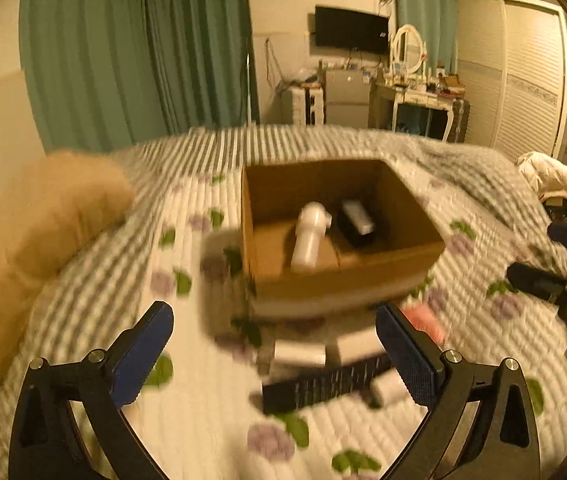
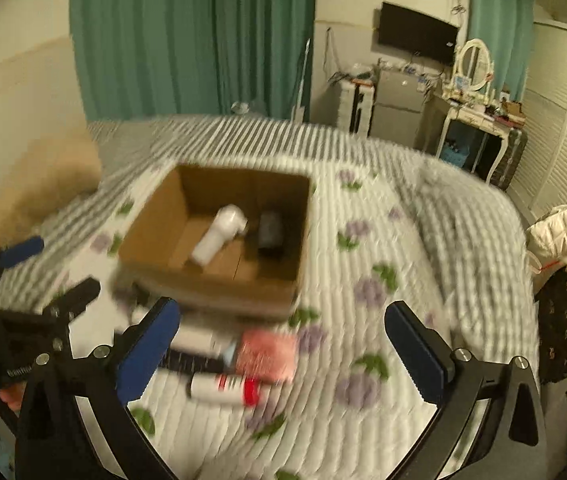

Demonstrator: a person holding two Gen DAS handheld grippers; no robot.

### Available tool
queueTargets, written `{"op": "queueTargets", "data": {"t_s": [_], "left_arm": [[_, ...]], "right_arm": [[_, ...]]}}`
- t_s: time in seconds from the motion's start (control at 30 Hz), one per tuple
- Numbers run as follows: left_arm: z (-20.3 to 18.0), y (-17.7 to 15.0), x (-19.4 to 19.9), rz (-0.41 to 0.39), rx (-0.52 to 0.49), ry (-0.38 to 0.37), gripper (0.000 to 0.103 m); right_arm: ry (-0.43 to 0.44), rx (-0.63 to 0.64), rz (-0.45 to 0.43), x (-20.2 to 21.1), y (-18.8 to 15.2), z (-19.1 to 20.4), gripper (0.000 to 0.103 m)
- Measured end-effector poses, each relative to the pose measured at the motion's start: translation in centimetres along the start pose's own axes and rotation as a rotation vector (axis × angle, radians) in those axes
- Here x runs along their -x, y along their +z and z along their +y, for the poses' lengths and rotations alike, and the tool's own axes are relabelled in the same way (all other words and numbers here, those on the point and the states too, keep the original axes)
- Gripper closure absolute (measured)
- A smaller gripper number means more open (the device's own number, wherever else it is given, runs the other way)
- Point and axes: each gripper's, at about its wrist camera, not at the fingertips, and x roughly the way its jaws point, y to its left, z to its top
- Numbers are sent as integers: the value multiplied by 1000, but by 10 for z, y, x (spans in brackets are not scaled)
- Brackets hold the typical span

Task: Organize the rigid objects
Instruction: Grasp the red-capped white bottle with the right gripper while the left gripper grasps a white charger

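An open cardboard box [image 1: 267, 216] [image 2: 151, 232] stands on the quilted bed. Inside lie a white handheld device [image 1: 309, 236] [image 2: 219, 232] and a black box-shaped object [image 1: 357, 220] [image 2: 270, 232]. In front of the box lie a black comb [image 1: 323, 386], a white tube [image 1: 299, 354], a pink pack [image 2: 269, 354] and a white bottle with a red cap [image 2: 227, 390]. My left gripper [image 1: 273, 354] is open and empty above the comb. My right gripper [image 2: 283, 354] is open and empty above the pink pack. Both views are blurred.
A tan pillow [image 1: 55, 216] lies at the bed's left. A white jacket [image 2: 563, 236] hangs at the right. A dresser with a mirror [image 2: 473, 120], a wardrobe and green curtains stand beyond the bed. The other gripper shows at each view's edge [image 1: 563, 280] [image 2: 23, 292].
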Motion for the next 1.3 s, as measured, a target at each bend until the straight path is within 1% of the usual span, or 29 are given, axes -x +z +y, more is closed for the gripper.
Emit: {"op": "queueTargets", "data": {"t_s": [0.03, 0.07, 0.17, 0.23, 0.27, 0.3, 0.37, 0.57, 0.6, 0.63, 0.67, 0.73, 0.83, 0.87, 0.93, 1.0, 1.07, 1.13, 1.2, 1.23, 1.3], "left_arm": [[2, -7, -4, 13, 7, -1, 0], [4, -13, -9, 25, 9, 2, 0], [10, -28, -23, 53, 4, 30, 0], [12, -32, -31, 69, 4, 37, 0], [14, -35, -32, 73, 4, 38, 0], [13, -37, -36, 81, 4, 41, 0], [11, -40, -40, 88, -5, 47, 0], [4, -47, -47, 102, -17, 42, 0], [4, -47, -48, 104, -18, 37, 0], [3, -47, -49, 105, -20, 33, 0], [1, -47, -49, 104, -23, 30, 0], [-1, -46, -48, 98, -27, 28, 0], [-2, -43, -48, 98, -35, 21, 0], [-3, -41, -48, 97, -35, 21, 0], [-5, -38, -49, 99, -32, 26, 0], [-11, -35, -54, 107, -29, 28, 0], [-21, -33, -61, 119, -28, 21, 0], [-33, -32, -67, 130, -30, -4, 2], [-47, -33, -74, 148, -32, -38, 10], [-53, -33, -79, 165, -33, -53, 12], [-63, -35, -91, 201, -35, -79, 20]], "right_arm": [[8, 7, 26, -9, -8, 4, 0], [20, 16, 72, -24, -19, 12, 0], [32, 27, 160, -60, -40, 23, 0], [28, 26, 241, -88, -54, 29, 0], [39, 14, 289, -104, -61, 30, 0], [46, 1, 313, -113, -65, 31, 0], [57, -41, 329, -126, -71, 32, 0], [74, -30, 383, -146, -78, 42, 0], [64, -30, 397, -150, -80, 43, 2], [52, -29, 410, -154, -81, 43, 8], [45, -31, 425, -158, -83, 44, 12], [83, -40, 424, -161, -84, 48, 26], [81, -48, 386, -147, -82, 47, 26], [77, -60, 339, -133, -77, 43, 26], [64, -63, 271, -113, -64, 33, 26], [43, -43, 209, -96, -50, 22, 26], [6, -32, 176, -88, -38, 10, 26], [-30, -30, 156, -86, -29, -4, 26], [-32, -46, 151, -87, -24, -18, 26], [-25, -57, 147, -87, -24, -22, 26], [-13, -63, 145, -85, -23, -26, 26]]}}
